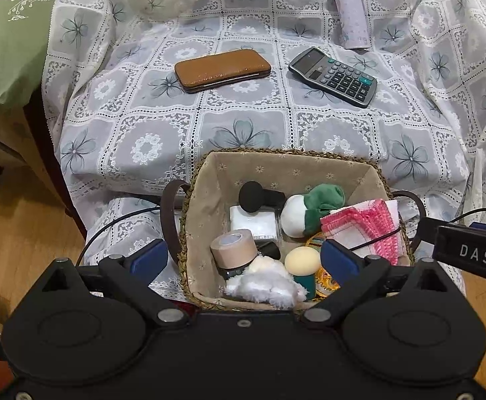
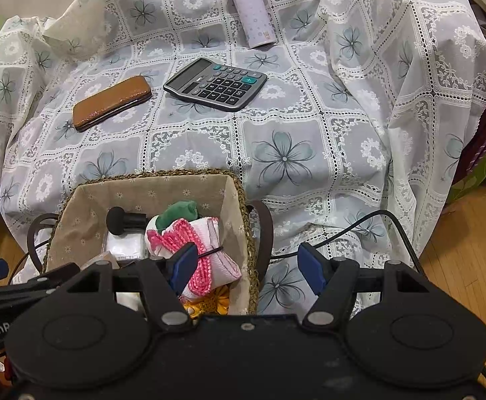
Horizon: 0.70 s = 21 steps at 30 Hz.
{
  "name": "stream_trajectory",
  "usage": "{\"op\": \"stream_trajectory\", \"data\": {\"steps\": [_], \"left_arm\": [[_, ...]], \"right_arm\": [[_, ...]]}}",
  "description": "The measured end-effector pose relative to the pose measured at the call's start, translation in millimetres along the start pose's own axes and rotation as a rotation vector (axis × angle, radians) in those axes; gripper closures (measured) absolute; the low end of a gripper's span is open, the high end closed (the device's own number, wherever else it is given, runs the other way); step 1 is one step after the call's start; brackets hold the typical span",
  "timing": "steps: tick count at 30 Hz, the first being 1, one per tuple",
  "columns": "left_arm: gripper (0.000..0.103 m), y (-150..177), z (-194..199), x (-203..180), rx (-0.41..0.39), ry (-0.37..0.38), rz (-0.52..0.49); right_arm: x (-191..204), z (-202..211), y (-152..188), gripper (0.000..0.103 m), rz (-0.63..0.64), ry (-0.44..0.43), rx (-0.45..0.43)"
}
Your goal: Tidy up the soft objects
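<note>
A fabric-lined woven basket (image 1: 276,153) stands at the front edge of the lace-covered surface. It holds a pink-and-white cloth (image 1: 366,226), a white-and-green sock ball (image 1: 296,216), white fluff (image 1: 263,283), a beige sponge (image 1: 302,260), a tape roll (image 1: 232,248) and a black sponge (image 1: 251,195). My left gripper (image 1: 244,261) hovers wide open over the basket's near left part, pressing on nothing. My right gripper (image 2: 248,268) is open astride the basket's (image 2: 162,175) right wall and brown handle (image 2: 266,233). Its left pad is beside the pink cloth (image 2: 206,266).
On the lace cloth (image 1: 243,126) behind the basket lie a brown wallet (image 1: 222,70), a grey calculator (image 1: 333,76) and a lilac bottle (image 1: 351,13). A green pillow (image 1: 9,33) is at far left. Black cables (image 2: 376,216) trail over the cloth's front. Wooden floor (image 1: 26,233) lies below.
</note>
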<state>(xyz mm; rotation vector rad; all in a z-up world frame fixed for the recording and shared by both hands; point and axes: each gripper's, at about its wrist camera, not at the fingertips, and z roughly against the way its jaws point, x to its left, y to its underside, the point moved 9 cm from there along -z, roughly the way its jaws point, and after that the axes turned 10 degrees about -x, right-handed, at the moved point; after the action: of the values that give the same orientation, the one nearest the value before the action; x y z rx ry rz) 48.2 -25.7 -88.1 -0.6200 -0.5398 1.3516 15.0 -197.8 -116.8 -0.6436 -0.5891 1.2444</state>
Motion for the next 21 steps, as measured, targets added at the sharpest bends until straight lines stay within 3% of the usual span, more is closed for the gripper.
{"op": "stream_trajectory", "data": {"steps": [21], "left_arm": [[0.007,1.1,-3.2,4.1,0.019,-0.011,0.014]], "right_arm": [[-0.3,0.3,-0.6,0.037,0.002,0.0,0.003]]}}
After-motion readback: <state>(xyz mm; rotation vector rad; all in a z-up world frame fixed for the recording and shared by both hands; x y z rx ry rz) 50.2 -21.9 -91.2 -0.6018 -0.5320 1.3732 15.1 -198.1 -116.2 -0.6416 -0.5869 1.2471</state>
